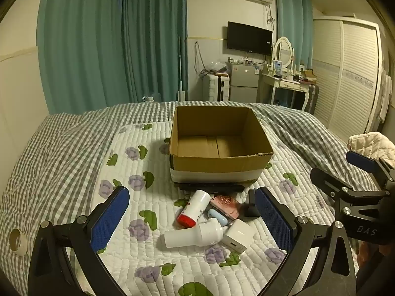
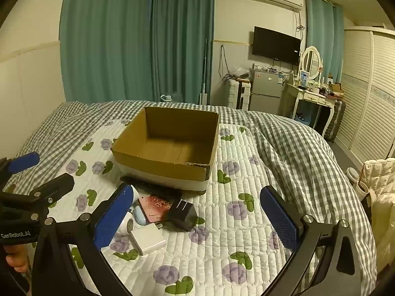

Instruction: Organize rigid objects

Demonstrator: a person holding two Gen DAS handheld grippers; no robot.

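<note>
One open brown cardboard box (image 1: 219,145) stood on the quilted floral bed (image 1: 246,266); before it lay one white cube charger (image 1: 235,238) and one black plug adapter (image 2: 182,213). Left gripper (image 1: 191,219) and right gripper (image 2: 197,222): fingers spread wide, holding nothing.

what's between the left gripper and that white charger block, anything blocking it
Nothing visible blocks it. The left gripper hangs open above the pile, and the white charger block lies exposed at the near right edge, touching the white handheld device. The cardboard box beyond is open-topped.

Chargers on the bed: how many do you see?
2. The white charger lies nearest the camera; the black charger lies beside the pink case, before the cardboard box. Others may be hidden.
</note>
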